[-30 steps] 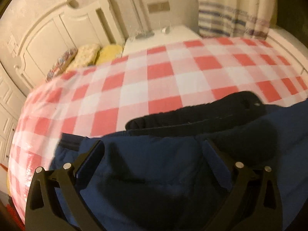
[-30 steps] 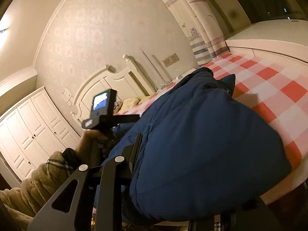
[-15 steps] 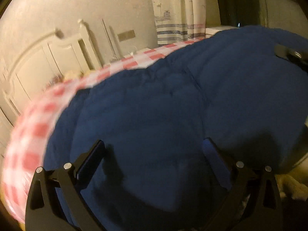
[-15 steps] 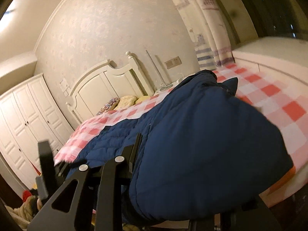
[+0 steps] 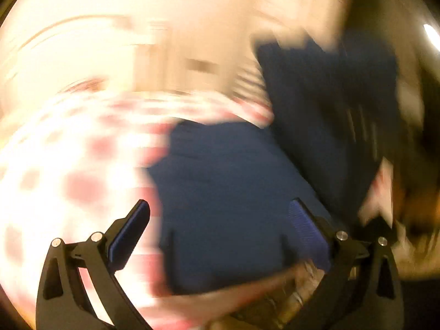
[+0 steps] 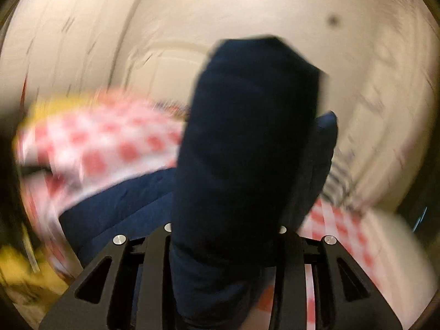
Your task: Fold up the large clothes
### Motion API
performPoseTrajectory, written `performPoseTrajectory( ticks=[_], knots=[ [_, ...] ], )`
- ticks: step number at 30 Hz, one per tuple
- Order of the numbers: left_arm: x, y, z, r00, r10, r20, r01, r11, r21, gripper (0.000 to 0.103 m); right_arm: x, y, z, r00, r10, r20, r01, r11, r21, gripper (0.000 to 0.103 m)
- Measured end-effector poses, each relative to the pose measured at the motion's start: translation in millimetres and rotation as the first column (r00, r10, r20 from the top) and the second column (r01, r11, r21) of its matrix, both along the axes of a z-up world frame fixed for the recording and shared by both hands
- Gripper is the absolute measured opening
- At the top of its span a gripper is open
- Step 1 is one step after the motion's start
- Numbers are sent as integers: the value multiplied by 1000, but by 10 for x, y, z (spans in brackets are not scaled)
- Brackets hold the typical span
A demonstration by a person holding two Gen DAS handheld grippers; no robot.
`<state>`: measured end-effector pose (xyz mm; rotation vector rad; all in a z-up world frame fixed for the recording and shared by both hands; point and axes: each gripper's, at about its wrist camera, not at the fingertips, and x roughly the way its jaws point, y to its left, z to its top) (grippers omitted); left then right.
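navy jacket (image 6: pixel 247 143) bunched in right tool (image 6: pixel 225 231)

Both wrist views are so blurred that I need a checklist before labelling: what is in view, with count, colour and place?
Padded garment: one, navy blue, bunched upright between the right gripper's fingers, the rest lying on the bed.
Bedspread: one, red and white check, covering the bed under the garment.
Headboard: one, cream, behind the bed, blurred.
Curtain: one, pale with dark stripes, right of the garment.
Yellow item: one, lower left edge, too blurred to name.
Left gripper: black, blue pads, open over the garment.
Right gripper: black, clamped on the garment.
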<state>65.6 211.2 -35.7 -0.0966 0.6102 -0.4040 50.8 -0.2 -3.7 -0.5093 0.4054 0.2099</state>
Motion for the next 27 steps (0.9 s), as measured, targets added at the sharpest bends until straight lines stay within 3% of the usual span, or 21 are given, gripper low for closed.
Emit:
performPoseTrajectory(
  ticks=[2,4,6,7,12,15,19,21,24,27],
  knots=[
    [44,621,101,985,172,-19,-173,979,-107,100,108,541,-347,996,45,-72,-59,977,-206,36],
    [-3,926,173,969,247,-11,-246,956,-158,100,142,1080,-924,985,110,-135,-158,892,-423,40],
    [-29,1022,212,961,276,-8,-274,948,-164,100,3,1373,-1392,985,173,-12,-143,767,-625,45],
    [-29,1009,210,961,275,-16,-274,949,-156,100,-44,1423,-1508,982,189,13,-134,737,-662,46],
    [114,742,184,977,213,-18,-214,970,-113,100,-44,1211,-1351,977,212,-3,-177,807,-564,46],
    [311,462,337,987,161,20,-159,983,-88,100,-103,1201,-1382,971,237,24,-181,800,-572,46],
    [535,-98,855,993,21,112,-25,999,31,100,-275,1057,-1329,941,336,39,-263,799,-541,46],
    [682,-406,1017,992,-43,118,33,996,86,100,-361,950,-1282,924,375,72,-285,803,-524,44],
    [909,-774,1036,993,-83,85,69,986,152,100,-409,854,-1179,918,376,124,-273,828,-489,42],
    [1186,-1153,809,995,-91,33,78,958,275,100,-389,896,-1287,918,388,83,-284,788,-546,44]
  ],
)
